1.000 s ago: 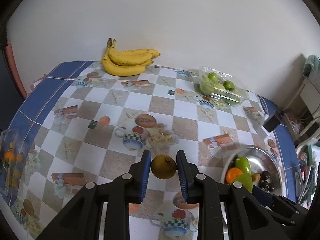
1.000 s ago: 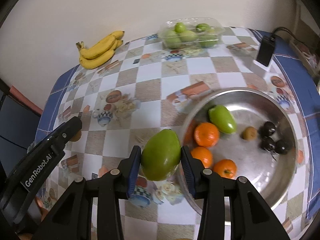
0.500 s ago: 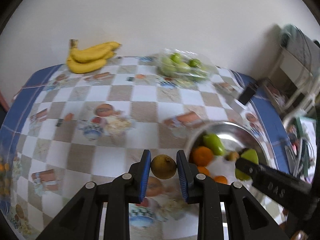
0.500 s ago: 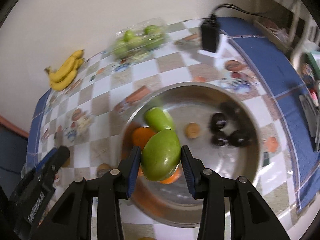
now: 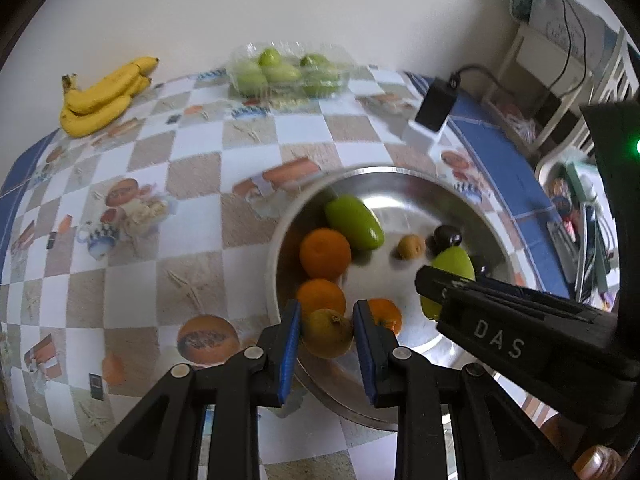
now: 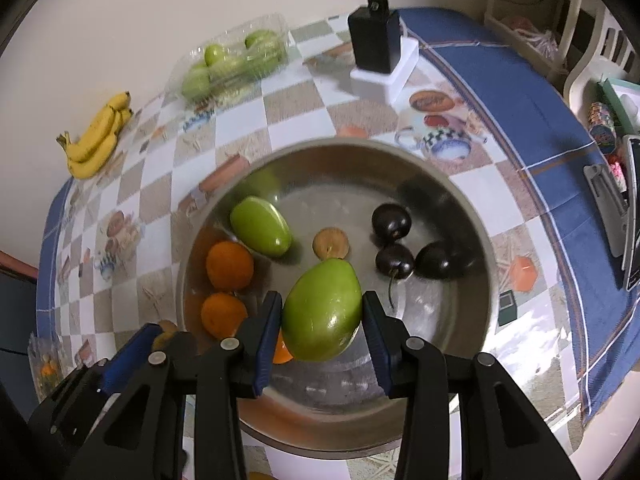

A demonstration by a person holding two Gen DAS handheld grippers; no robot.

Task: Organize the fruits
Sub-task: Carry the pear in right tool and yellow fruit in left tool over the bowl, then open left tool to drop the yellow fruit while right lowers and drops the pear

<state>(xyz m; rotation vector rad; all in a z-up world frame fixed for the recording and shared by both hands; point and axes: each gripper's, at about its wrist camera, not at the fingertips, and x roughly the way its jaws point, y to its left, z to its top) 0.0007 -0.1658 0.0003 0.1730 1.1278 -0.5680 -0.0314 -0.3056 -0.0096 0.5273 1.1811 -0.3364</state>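
While angled steeply downward over the bowl (image 6: 472,216), left gripper (image 5: 326,334) clamps a brown fruit (image 5: 327,333), right gripper (image 6: 322,320) a mango (image 6: 322,316).

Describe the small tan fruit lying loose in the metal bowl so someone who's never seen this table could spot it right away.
Find the big metal bowl on the checked tablecloth. Near its middle, between the loose green mango and the three dark plums, lies the small tan fruit. It is the only brownish thing in the bowl, round and smaller than the oranges.
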